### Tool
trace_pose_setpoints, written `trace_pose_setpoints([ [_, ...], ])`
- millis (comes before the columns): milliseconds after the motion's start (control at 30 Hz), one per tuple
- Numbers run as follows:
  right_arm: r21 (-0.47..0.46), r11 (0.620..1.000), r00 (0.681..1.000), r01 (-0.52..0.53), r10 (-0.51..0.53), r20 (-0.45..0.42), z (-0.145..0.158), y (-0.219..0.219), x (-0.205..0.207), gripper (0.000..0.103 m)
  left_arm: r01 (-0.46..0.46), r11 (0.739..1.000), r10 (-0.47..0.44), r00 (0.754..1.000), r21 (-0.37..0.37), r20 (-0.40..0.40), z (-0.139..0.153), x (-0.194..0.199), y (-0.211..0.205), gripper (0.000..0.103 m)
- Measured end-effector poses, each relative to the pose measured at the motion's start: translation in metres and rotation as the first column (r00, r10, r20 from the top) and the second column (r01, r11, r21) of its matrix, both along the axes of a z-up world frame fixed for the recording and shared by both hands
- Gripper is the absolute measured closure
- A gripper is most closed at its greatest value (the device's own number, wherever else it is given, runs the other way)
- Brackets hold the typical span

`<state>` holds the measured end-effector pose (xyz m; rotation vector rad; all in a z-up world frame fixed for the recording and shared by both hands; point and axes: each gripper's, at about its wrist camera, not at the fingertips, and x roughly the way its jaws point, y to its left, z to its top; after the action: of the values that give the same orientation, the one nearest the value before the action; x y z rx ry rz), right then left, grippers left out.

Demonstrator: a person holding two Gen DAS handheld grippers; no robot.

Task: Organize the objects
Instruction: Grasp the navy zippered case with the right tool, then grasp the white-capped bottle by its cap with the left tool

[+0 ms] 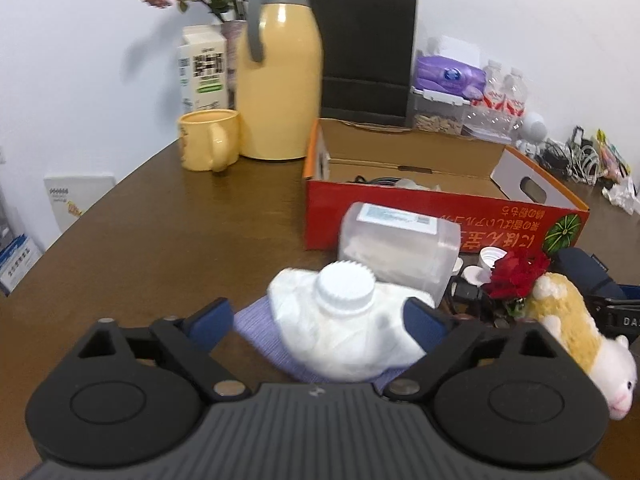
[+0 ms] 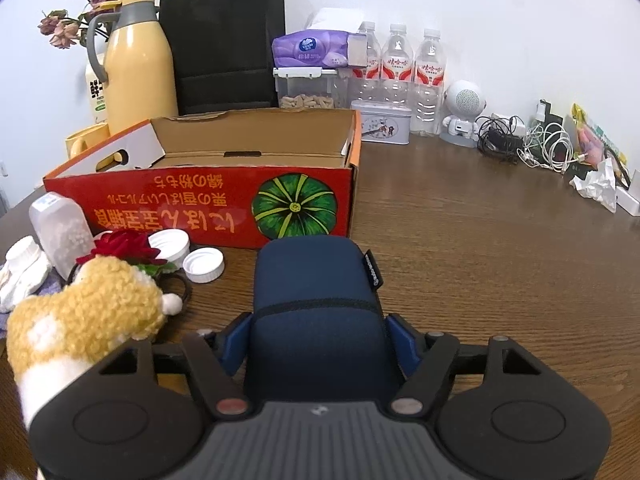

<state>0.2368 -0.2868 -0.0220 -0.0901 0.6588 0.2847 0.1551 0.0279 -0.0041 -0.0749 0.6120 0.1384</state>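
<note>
The navy zip pouch (image 2: 316, 312) lies on the brown table (image 2: 480, 260) just in front of the red cardboard box (image 2: 200, 200), and is straddled by the right gripper (image 2: 320, 340): blue pads sit at both flanks, apparently touching (firm pinch not confirmed, so the jaws are read as narrowed around it, not clamped). The box is open-topped and close, so it is judged to be the drop target; the pouch is taken across its narrow width, end-on, for a straight carry forward. To the pouch's left, the white ice bag (image 1: 344, 320) with screw cap rests on a lilac cloth (image 1: 256, 332); it is bracketed by the left gripper (image 1: 320, 316), spread wide, one pad clear, the other near the fabric. A plush toy (image 2: 92, 316) and red flower (image 2: 120, 246) crowd the gap between both targets.
</note>
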Motion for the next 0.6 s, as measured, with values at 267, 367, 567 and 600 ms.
trace_pose_setpoints([
  [267,0.001,1.0,1.0,0.0,0.0,0.0,0.0,0.001,0.0,0.034,0.027,1.0,-0.026,1.0,0.015,-0.007,-0.007,0.029,-0.002,0.043],
  [367,0.003,1.0,1.0,0.001,-0.001,-0.001,0.0,0.0,0.0,0.034,0.054,0.998,-0.055,0.998,-0.017,-0.024,-0.014,0.034,-0.001,0.064],
  [567,0.004,1.0,1.0,0.001,-0.001,-0.001,0.0,0.0,0.0,0.033,0.06,0.998,-0.059,0.998,-0.014,0.016,-0.017,0.029,-0.002,0.064],
  [600,0.004,1.0,1.0,0.001,-0.001,-0.001,0.0,0.0,0.0,0.033,0.058,0.998,-0.058,0.998,-0.015,0.019,-0.017,0.028,-0.001,0.064],
])
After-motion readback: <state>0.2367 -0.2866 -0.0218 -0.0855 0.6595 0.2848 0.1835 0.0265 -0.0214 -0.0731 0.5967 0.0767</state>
